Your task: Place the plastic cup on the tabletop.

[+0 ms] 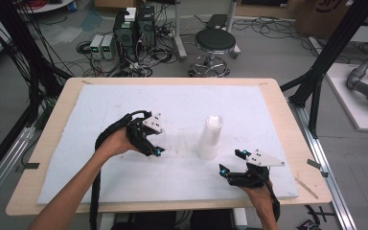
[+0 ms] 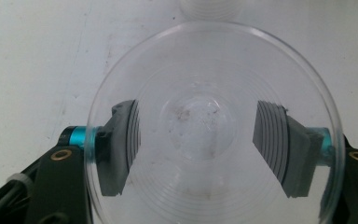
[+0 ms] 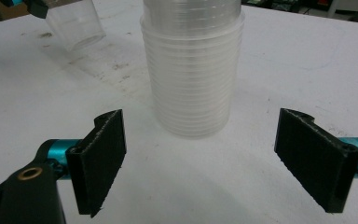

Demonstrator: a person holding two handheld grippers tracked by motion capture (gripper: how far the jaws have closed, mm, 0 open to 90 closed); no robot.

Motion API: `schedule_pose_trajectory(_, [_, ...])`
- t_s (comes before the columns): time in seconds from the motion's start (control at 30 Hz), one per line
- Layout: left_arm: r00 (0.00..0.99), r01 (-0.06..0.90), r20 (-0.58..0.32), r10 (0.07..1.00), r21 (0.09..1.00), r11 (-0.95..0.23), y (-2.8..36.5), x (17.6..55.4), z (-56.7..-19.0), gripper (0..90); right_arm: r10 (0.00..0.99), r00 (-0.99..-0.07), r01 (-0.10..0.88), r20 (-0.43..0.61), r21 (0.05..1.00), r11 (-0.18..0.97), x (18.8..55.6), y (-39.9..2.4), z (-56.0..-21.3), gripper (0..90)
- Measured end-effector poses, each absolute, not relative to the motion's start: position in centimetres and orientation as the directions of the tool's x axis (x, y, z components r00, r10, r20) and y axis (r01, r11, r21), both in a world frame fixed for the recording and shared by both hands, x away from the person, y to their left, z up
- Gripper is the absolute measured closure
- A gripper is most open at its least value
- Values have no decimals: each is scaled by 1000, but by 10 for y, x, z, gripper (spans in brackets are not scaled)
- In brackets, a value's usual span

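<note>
A tall stack of clear plastic cups (image 1: 210, 136) stands upside down on the white foam sheet (image 1: 124, 100), right of the middle. My left gripper (image 1: 157, 146) is shut on a single clear cup (image 2: 200, 121); its grey pads (image 2: 272, 140) press the cup's wall from both sides, and the cup's mouth faces the camera. In the right gripper view that cup (image 3: 74, 25) hangs tilted just above the sheet, left of the stack (image 3: 193, 70). My right gripper (image 3: 200, 163) stands open a little in front of the stack, with nothing between its black pads (image 3: 100, 158).
The foam sheet covers most of the wooden table (image 1: 287, 124). Beyond the far edge stand a black stool (image 1: 214, 43), computer cases (image 1: 134, 31) and loose cables on the floor. Black frame posts (image 1: 316, 81) rise at the right side.
</note>
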State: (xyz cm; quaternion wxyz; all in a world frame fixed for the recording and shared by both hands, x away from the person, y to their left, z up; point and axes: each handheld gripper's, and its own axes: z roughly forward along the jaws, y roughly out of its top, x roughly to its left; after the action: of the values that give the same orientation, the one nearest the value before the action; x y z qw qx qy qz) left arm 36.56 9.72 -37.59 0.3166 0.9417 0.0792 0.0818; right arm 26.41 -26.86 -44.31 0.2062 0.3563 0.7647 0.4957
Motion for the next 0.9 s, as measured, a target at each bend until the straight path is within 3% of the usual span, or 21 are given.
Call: schedule_pose_trajectory(0.9, [977,92,123,177,504,-859,70,380,-398,315,755,-654,362,40,893,267,269,-265,-451,167])
